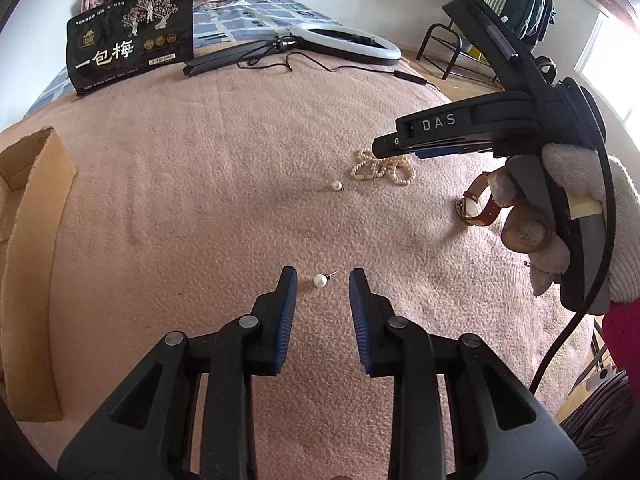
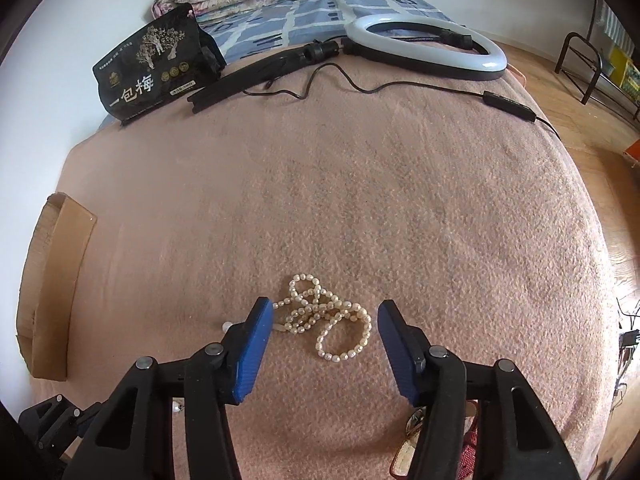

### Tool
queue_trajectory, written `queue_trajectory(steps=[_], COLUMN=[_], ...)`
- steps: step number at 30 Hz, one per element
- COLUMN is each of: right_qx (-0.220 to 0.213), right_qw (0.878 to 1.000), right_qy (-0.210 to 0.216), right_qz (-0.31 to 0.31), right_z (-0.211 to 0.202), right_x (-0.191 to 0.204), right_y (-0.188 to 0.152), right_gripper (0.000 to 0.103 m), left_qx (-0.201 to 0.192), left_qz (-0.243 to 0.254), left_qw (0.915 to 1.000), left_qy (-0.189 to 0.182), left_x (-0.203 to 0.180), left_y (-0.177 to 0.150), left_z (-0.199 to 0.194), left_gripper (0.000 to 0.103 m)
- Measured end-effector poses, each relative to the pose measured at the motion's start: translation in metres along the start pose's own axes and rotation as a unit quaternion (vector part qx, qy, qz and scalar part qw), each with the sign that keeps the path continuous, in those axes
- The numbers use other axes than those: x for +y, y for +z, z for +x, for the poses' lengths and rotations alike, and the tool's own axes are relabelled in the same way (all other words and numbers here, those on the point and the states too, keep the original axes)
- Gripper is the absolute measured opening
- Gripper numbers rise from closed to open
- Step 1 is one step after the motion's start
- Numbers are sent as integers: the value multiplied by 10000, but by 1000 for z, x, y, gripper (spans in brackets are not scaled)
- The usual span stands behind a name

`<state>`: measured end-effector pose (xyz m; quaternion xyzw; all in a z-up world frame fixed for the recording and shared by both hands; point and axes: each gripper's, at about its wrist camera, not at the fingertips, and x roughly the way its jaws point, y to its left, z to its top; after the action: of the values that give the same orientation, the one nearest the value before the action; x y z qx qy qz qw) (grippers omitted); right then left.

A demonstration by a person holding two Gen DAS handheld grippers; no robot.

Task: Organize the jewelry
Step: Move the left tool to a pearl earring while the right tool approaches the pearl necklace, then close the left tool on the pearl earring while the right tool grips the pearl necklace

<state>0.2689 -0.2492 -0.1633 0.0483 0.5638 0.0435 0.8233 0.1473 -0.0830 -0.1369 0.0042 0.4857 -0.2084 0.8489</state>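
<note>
Your left claw stands apart around a pearl earring on the blanket: tiny, round, likely to roll, so pinch the ball. Your right claw, also apart, brackets the limp pearl necklace; grab its bunched middle.

Both views look forward, low over the pink blanket — sharing the pearl necklace, black bag and ring light.
</note>
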Motion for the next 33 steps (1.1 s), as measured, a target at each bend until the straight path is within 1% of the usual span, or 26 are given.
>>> queue_trajectory(steps=[2,4,9,16,21,27,28,29,30,31,33], right_qx=[47,77,96,147,199,238,235,231,219,205,178], right_qw=[10000,10000,9999,9998,9997,9991,9990,9986,9983,9982,9984], right_qy=[3,-9,-39,-99,-153,-312,-346,-424,-481,-498,-470], right_qz=[10,2,-2,-48,-45,-157,-177,-206,-241,-267,-271], right_z=[5,8,13,19,23,26,26,27,27,27,26], right_x=[0,1,2,7,7,8,8,9,10,10,9], right_y=[0,1,4,4,3,2,1,1,1,1,1], right_gripper=[50,48,48,48,46,42,40,34,31,28,18], left_qx=[56,100,144,242,307,314,311,307,305,302,293], left_qz=[-15,-2,27,74,126,198,195,189,188,191,224], left_qw=[10000,9999,9999,9996,9993,9990,9989,9989,9989,9989,9988], left_qy=[-28,-24,-10,111,160,263,275,284,293,296,321], left_x=[1,1,0,2,2,3,3,4,4,4,3], left_y=[0,-1,0,-2,-3,-4,-4,-4,-3,-3,-4], left_z=[5,9,16,28,35,38,38,38,38,38,37], left_gripper=[24,22,22,21,19,10,8,8,7,7,7])
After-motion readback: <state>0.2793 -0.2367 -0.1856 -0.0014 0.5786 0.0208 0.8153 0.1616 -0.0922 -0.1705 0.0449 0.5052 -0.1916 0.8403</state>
